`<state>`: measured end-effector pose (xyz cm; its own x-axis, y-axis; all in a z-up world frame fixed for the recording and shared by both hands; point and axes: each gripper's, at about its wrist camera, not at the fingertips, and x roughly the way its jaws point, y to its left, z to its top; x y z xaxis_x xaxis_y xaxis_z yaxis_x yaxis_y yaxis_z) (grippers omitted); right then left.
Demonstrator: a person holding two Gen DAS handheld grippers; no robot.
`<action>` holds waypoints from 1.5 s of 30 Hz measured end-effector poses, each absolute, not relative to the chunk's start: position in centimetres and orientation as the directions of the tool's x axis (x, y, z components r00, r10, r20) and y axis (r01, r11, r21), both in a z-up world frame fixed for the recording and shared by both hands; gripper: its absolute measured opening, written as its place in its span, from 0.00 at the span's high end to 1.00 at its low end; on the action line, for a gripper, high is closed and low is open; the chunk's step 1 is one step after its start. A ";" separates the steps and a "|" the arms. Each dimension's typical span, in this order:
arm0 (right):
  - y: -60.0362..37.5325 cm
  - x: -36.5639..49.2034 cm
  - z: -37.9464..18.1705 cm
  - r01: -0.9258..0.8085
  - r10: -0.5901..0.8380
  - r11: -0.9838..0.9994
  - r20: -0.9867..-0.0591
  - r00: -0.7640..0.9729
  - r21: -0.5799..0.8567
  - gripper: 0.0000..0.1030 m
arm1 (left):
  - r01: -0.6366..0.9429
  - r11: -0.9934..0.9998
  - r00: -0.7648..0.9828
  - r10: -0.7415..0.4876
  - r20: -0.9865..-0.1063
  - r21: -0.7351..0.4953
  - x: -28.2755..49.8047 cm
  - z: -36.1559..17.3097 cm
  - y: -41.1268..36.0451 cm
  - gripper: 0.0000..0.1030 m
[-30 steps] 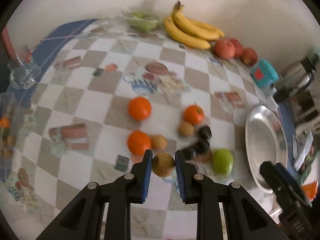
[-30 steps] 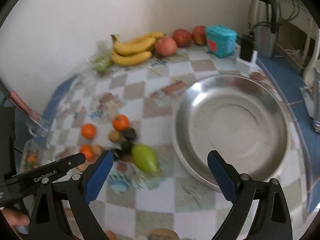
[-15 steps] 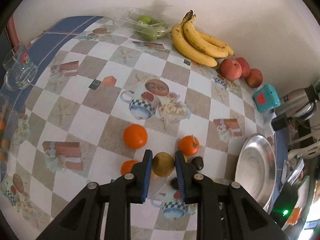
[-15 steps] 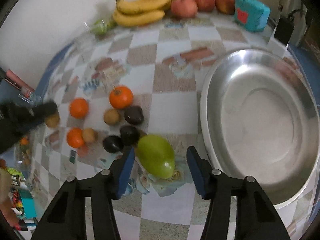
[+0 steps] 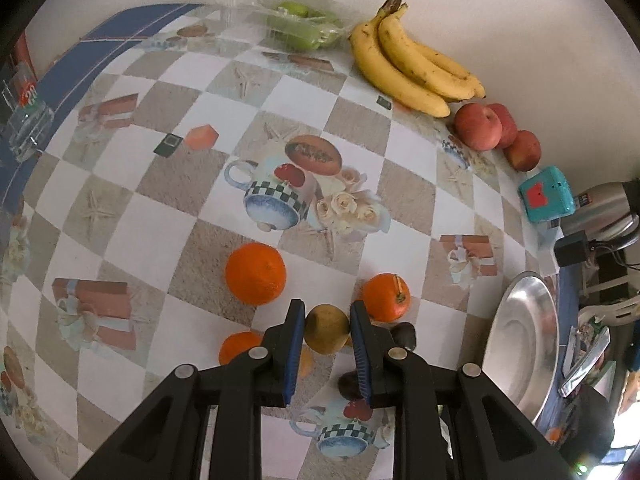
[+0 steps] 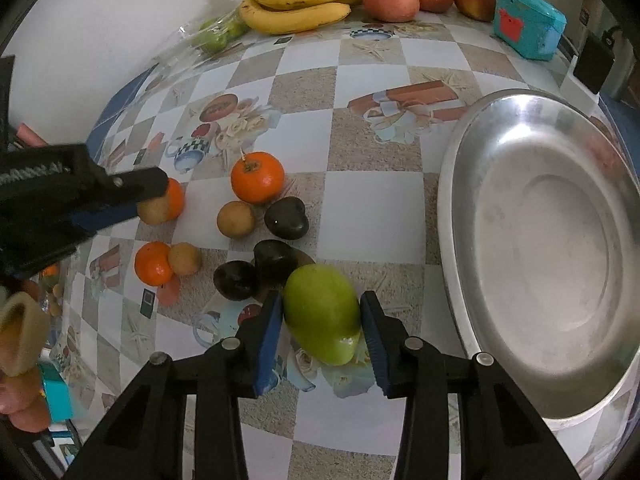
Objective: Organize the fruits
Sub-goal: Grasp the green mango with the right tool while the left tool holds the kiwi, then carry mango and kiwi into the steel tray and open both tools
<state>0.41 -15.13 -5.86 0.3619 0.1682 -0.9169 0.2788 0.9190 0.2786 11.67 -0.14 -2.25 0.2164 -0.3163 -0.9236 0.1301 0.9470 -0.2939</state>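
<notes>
You have barely begun: your left gripper (image 5: pixel 326 334) clamps a brown fruit (image 5: pixel 326 328), your right gripper (image 6: pixel 322 320), jaws just closing, brackets the green mango (image 6: pixel 322 312) on the table, and the steel bowl (image 6: pixel 452 184) holds nothing.

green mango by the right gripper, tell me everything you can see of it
The green mango is a smooth, glossy, yellow-green fruit, oval and tapering toward the camera, lying on the patterned tablecloth left of the steel bowl. The right gripper straddles it; its jaws have just been closing and both blue pads appear to press its sides. A dark avocado sits right behind it, seemingly touching.
</notes>
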 end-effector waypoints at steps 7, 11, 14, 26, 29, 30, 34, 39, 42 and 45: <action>-15.4 -0.1 -4.9 0.284 0.185 0.907 -0.898 0.398 0.312 0.60 | 0.088 0.944 0.206 -0.330 -0.921 -0.319 11.9 -2.9 1.1 0.76; -15.7 -0.6 -3.7 0.286 0.194 0.896 -0.880 0.433 0.339 0.60 | 0.079 0.943 0.216 -0.332 -0.918 -0.322 12.0 -2.7 1.4 0.76; -16.3 -0.5 -2.7 0.305 0.161 0.895 -0.874 0.459 0.325 0.60 | 0.080 0.942 0.227 -0.334 -0.915 -0.325 12.1 -2.3 1.3 0.76; -20.7 1.8 -1.4 0.435 0.088 0.835 -0.861 0.501 0.338 0.60 | 0.128 0.929 0.279 -0.370 -0.886 -0.348 12.3 -1.7 -0.9 0.76; -21.8 1.6 -1.7 0.461 0.083 0.818 -0.864 0.496 0.343 0.60 | 0.149 0.925 0.285 -0.379 -0.880 -0.350 12.1 -1.7 -1.8 0.76; -22.2 1.3 -1.8 0.473 0.077 0.812 -0.866 0.493 0.342 0.60 | 0.162 0.921 0.285 -0.387 -0.877 -0.354 12.0 -1.7 -2.2 0.76; -24.2 -0.1 -1.9 0.528 0.037 0.782 -0.869 0.493 0.332 0.60 | 0.224 0.896 0.268 -0.434 -0.860 -0.382 10.9 -1.5 -4.1 0.76; -27.7 -2.8 -2.5 0.625 -0.024 0.714 -0.881 0.472 0.315 0.60 | 0.360 0.863 0.259 -0.456 -0.851 -0.353 8.7 -0.8 -7.7 0.76; -29.6 -4.5 -3.1 0.678 -0.046 0.666 -0.890 0.453 0.310 0.60 | 0.439 0.827 0.237 -0.484 -0.842 -0.351 7.0 -0.4 -10.2 0.76; -31.2 -6.2 -3.4 0.715 -0.061 0.625 -0.894 0.444 0.312 0.60 | 0.522 0.784 0.220 -0.505 -0.835 -0.337 5.0 -0.1 -12.7 0.76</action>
